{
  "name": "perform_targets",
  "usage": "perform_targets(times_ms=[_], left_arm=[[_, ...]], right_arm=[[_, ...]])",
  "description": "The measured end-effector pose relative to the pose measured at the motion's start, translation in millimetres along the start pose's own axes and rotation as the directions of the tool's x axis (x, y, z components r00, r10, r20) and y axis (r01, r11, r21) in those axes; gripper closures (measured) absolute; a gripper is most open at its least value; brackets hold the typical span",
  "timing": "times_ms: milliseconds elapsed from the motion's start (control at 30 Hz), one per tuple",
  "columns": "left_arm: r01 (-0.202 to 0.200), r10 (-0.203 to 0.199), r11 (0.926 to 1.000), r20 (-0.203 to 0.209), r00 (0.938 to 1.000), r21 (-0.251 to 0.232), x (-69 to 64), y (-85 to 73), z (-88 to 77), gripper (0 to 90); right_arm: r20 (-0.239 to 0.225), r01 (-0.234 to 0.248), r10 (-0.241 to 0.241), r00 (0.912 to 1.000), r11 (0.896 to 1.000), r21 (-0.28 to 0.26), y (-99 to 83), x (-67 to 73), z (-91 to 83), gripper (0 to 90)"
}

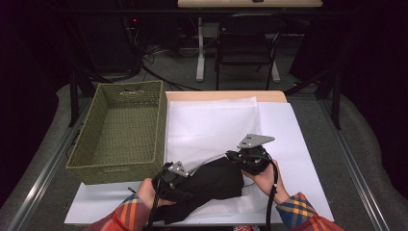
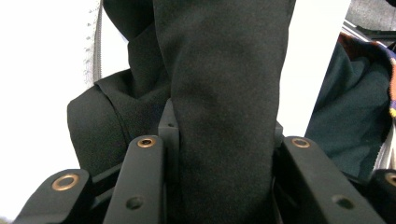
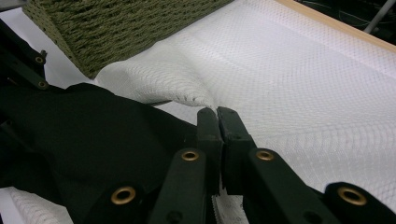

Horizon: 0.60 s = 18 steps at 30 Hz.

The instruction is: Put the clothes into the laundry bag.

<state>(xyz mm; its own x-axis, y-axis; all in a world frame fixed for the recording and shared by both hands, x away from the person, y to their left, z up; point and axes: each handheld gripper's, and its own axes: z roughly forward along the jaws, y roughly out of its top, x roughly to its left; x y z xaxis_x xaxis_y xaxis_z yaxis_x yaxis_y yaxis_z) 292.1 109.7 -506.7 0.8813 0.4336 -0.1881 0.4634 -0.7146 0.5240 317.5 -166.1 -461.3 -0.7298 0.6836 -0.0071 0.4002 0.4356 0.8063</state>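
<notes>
A green woven basket (image 1: 122, 132) is seen at the left of the surface (image 1: 308, 159), beside a white mesh bag (image 1: 211, 122) spread flat. Near the front edge a black cloth (image 1: 216, 185) lies bunched, partly on the mesh bag, between the two claws. The left claw (image 1: 169, 182) is clenched on a thick fold of the black cloth (image 2: 224, 107), which fills the space between its jaws in the left gripper view. The right claw (image 1: 240, 159) is clamped on the hem of the mesh bag (image 3: 299, 84), its jaws pressed together on the mesh edge in the right gripper view, just beside the black cloth (image 3: 88, 140).
</notes>
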Motion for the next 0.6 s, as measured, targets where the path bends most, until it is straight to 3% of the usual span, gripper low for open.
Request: perform_targets(times_ms=[167,400,600], left_arm=[[0.011,-0.011,0.9999,-0.013,0.9998,-0.012,-2.5,2.1,-2.7,65.9],[0.062,-0.063,0.9967,-0.005,0.9980,-0.051,-3.0,3.1,-8.5,66.5],[0.125,-0.126,0.9874,-0.009,0.9920,-0.098,-4.9,6.0,-11.8,66.6]], right_arm=[[0.002,0.003,-0.003,1.0000,1.000,-0.018,2.7,1.3,-3.6,88.5],[0.000,0.002,-0.002,1.0000,1.000,-0.025,3.6,1.9,-4.7,88.6],[0.001,0.006,-0.006,1.0000,0.999,-0.046,6.5,3.7,-6.9,88.6]])
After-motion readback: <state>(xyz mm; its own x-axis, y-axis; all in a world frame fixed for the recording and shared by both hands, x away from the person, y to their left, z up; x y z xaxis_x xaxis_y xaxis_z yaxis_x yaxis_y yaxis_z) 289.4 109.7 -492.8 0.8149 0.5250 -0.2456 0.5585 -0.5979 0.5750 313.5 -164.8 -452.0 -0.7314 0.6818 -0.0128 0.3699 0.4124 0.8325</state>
